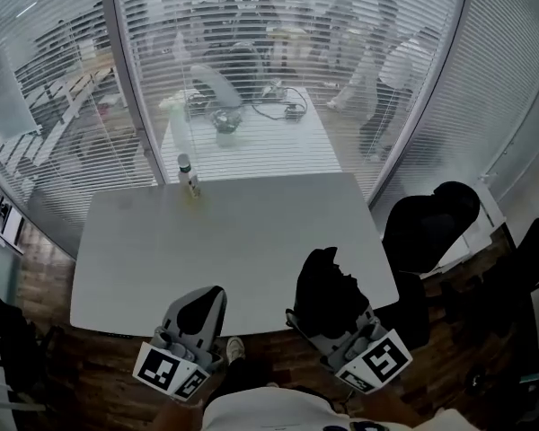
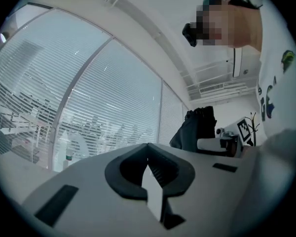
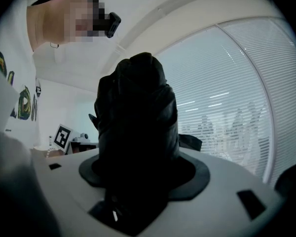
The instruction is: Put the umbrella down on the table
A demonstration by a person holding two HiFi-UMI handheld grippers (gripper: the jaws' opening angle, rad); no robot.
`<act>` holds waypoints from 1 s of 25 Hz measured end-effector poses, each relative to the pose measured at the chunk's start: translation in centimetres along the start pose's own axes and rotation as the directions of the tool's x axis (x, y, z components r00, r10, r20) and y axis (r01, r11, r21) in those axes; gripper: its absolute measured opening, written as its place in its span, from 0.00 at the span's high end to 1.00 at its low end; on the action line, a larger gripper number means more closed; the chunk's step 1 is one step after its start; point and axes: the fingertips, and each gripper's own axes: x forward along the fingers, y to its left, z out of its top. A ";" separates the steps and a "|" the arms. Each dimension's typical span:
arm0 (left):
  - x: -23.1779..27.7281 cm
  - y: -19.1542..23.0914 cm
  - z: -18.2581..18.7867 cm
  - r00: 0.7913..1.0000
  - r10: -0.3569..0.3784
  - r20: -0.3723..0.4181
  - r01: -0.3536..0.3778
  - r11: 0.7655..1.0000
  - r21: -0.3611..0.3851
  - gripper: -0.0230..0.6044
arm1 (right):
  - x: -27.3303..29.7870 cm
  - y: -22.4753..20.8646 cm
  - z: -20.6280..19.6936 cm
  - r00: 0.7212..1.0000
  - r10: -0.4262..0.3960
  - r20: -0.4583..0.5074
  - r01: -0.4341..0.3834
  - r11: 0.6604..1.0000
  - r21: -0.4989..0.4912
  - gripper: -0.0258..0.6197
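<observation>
A folded black umbrella stands bunched up in my right gripper, over the near right part of the white table. In the right gripper view the umbrella fills the space between the jaws of the right gripper, which are shut on it at a wide spread. My left gripper hovers at the table's near edge, to the left of the umbrella. Its jaws stand slightly apart with nothing between them in the left gripper view, where the umbrella shows off to the right.
A small bottle stands at the table's far edge by the glass wall with blinds. A black chair is beside the table's right edge. Wooden floor lies below the near edge.
</observation>
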 end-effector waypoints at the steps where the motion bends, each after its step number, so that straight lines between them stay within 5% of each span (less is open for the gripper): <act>1: 0.6 1.2 0.1 1.000 -0.002 0.000 0.002 1.000 -0.002 0.94 | 1.2 -0.4 0.0 1.000 0.000 0.002 0.000 1.000 0.000 0.52; 16: 7.9 16.0 -0.3 0.998 -0.058 0.014 0.058 0.998 -0.005 0.94 | 17.5 -5.7 -2.7 0.999 -0.019 0.035 0.019 1.000 0.003 0.52; 25: 9.1 18.7 1.3 0.999 -0.047 0.014 0.047 0.999 -0.013 0.94 | 19.7 -6.7 -1.7 0.999 -0.039 0.018 0.039 0.999 0.006 0.52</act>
